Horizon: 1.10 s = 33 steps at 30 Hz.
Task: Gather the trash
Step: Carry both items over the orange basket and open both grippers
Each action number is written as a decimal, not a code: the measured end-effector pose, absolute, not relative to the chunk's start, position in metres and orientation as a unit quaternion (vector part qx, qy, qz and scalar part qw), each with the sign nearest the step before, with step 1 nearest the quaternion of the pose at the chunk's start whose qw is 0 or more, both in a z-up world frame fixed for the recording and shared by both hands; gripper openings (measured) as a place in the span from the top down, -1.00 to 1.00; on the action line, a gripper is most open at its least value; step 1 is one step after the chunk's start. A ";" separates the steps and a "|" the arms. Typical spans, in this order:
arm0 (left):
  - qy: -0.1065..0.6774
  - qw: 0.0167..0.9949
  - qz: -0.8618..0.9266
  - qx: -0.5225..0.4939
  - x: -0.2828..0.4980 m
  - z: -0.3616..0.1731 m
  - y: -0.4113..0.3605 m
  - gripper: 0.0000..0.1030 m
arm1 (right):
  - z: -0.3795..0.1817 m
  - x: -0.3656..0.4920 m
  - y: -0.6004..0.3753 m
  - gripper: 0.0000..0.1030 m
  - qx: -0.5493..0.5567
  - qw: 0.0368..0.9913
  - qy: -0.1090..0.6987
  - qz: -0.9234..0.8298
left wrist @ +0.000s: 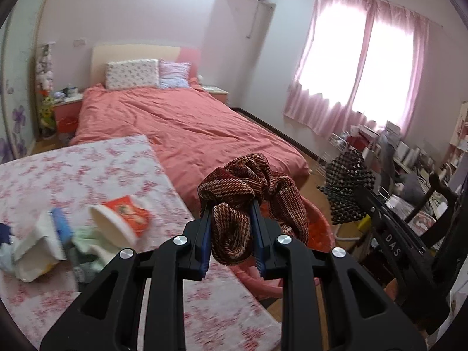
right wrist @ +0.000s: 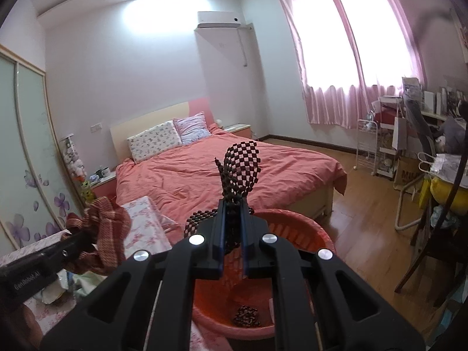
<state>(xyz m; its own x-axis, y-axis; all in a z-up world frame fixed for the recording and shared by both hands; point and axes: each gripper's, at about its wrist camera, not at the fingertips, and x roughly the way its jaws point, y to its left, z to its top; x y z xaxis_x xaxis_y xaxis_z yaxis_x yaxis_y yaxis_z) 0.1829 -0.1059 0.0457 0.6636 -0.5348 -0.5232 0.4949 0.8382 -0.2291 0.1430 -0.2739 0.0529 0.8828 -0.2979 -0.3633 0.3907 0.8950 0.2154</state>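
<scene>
A bedroom seen from two hand-held grippers, both carrying cloth toward a basin.

The left gripper has its fingers clenched on a bunched brown woven cloth, which bulges above and beyond the fingertips. The right gripper is clamped nearly closed on a dark checkered mesh cloth; one flap stands up past the fingertips, the rest trails below them.

A red plastic basin sits on the wooden floor directly under and just ahead of the right fingers, and below and to the right of the left fingers. Judging by this, each cloth is held high and pinched at its middle so it can be carried clear of the table edge and dropped in. A small dark bundle already lies at the basin's bottom.

Left of the left fingers, on the floral-covered table, remain a tipped paper cup and crumpled wrappers, blurred and hard to tell apart. The gripper bodies hide the basin's near rim. A bed fills the background.
</scene>
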 end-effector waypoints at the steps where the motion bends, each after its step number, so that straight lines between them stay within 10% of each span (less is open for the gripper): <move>1: 0.302 0.909 -0.287 -0.032 0.185 0.043 -0.111 0.54 | 0.049 0.145 -0.279 0.82 0.146 0.959 0.164 -0.182; 23: 0.356 0.876 -0.324 -0.002 0.207 -0.001 -0.198 0.51 | -0.001 0.184 -0.341 0.79 0.179 0.946 0.196 -0.185; 33: 0.386 0.870 -0.306 0.006 0.210 -0.019 -0.207 0.03 | -0.015 0.194 -0.356 0.23 0.195 0.942 0.205 -0.180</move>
